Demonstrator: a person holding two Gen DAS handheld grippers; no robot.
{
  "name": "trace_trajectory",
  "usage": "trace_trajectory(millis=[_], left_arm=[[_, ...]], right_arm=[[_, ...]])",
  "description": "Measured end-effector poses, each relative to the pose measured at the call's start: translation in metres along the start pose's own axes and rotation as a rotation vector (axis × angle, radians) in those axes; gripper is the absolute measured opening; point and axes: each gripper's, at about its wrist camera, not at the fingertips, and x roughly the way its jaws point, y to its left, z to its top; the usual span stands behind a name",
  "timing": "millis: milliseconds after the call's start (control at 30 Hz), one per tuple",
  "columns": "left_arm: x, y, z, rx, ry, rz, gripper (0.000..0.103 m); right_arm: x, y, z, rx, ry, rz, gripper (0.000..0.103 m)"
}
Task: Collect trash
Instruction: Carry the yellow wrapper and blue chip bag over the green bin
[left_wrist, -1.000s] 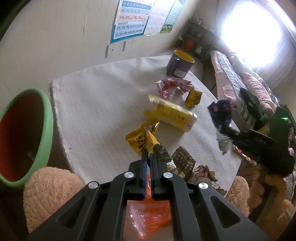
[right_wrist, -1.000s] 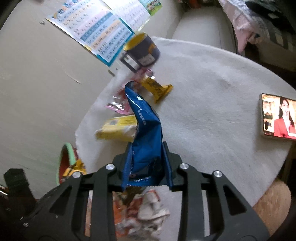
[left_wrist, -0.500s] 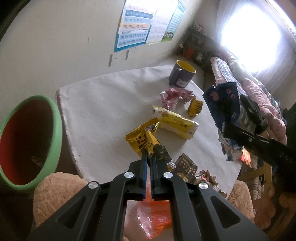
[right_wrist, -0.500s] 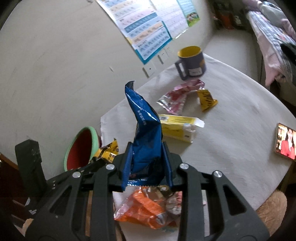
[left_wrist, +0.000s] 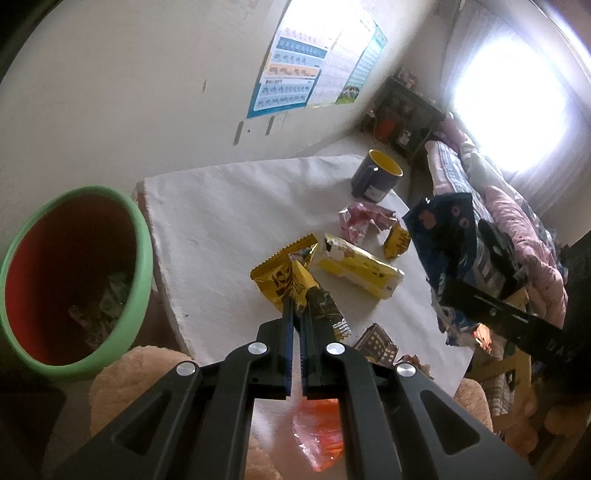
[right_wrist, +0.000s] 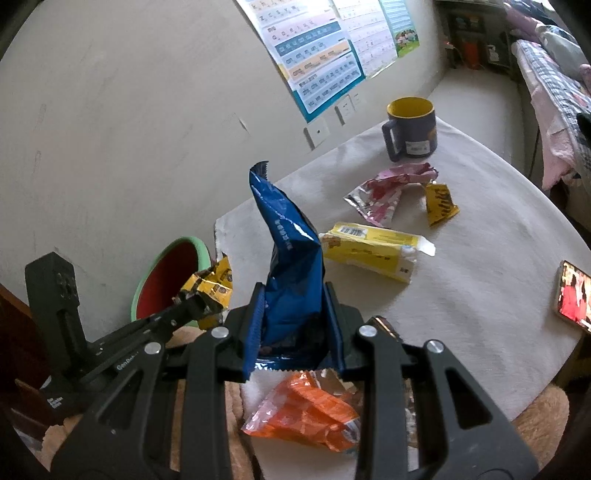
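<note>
From the left wrist camera, the left gripper (left_wrist: 297, 314) was pinched tight on a yellow snack wrapper (left_wrist: 286, 275), the jaws nearly touching with only the foil between them, and the wrapper stuck out forward beyond the tips. The green-rimmed bin (left_wrist: 142, 254) with its red inside stood off the table's edge to the left of the gripper and lower down — near, and this hand was plainly the closer of the two to it. To my eye the coming move was a swing left over that rim. On the white table (left_wrist: 221, 206) ahead lay a yellow carton (left_wrist: 360, 271), a pink foil wrapper (left_wrist: 364, 221) and a dark mug (left_wrist: 376, 177).

From the right wrist camera, the right gripper (right_wrist: 295, 325) stood wider apart, clamped on the bottom of a blue snack bag (right_wrist: 291, 266) whose long axis rose upright from the jaws. The bin (right_wrist: 201, 251) lay forward and left, past the left gripper (right_wrist: 201, 302) — so the blue bag had farther to go. An orange wrapper (right_wrist: 306, 410) lay just below the fingers, and a phone (right_wrist: 574, 295) sat at the table's right edge.
</note>
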Motion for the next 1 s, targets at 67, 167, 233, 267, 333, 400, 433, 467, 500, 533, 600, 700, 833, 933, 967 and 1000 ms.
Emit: trace_trajectory(millis=[67,167,233,267,333,400,433,467,500,533,600,700,833,933,967,1000], left_arm=[[-0.003,0.004,0.001,-0.010,-0.008,0.001,0.000],[-0.008,0.014,0.002,-0.032,-0.019,0.000,0.000],[-0.012,0.020,0.003,-0.046,-0.031,0.001,0.000],[-0.014,0.022,0.003,-0.051,-0.034,0.001,0.000],[-0.017,0.026,0.004,-0.062,-0.041,0.003,0.000],[-0.020,0.031,0.004,-0.071,-0.049,0.006,0.000],[-0.020,0.033,0.004,-0.073,-0.051,0.009,0.000],[-0.021,0.036,0.004,-0.077,-0.053,0.013,0.000],[-0.022,0.038,0.004,-0.081,-0.055,0.015,0.000],[-0.023,0.040,0.004,-0.084,-0.057,0.018,0.000],[-0.024,0.045,0.005,-0.090,-0.061,0.025,0.000],[-0.027,0.051,0.005,-0.099,-0.069,0.038,0.000],[-0.030,0.059,0.006,-0.113,-0.077,0.049,0.000],[-0.033,0.064,0.006,-0.118,-0.087,0.061,0.000],[-0.034,0.065,0.007,-0.119,-0.090,0.065,0.000],[-0.034,0.067,0.007,-0.121,-0.093,0.070,0.000]], right_arm=[[0.002,0.006,0.000,-0.009,0.007,-0.001,0.031],[0.005,0.013,-0.001,-0.023,0.016,0.000,0.031],[0.008,0.019,-0.002,-0.035,0.022,0.001,0.031],[0.009,0.021,-0.002,-0.039,0.025,0.001,0.031],[0.012,0.026,-0.003,-0.046,0.036,0.003,0.031],[0.014,0.030,-0.005,-0.051,0.043,0.005,0.031],[0.016,0.032,-0.005,-0.056,0.047,0.005,0.031],[0.017,0.034,-0.005,-0.059,0.050,0.005,0.031],[0.018,0.036,-0.005,-0.061,0.052,0.005,0.031],[0.019,0.037,-0.006,-0.064,0.054,0.005,0.031],[0.021,0.040,-0.006,-0.070,0.058,0.005,0.031],[0.024,0.045,-0.008,-0.079,0.067,0.004,0.031],[0.028,0.051,-0.010,-0.090,0.079,0.005,0.031],[0.031,0.055,-0.010,-0.099,0.086,0.009,0.031],[0.032,0.057,-0.011,-0.100,0.087,0.009,0.031],[0.033,0.058,-0.011,-0.103,0.089,0.010,0.031]])
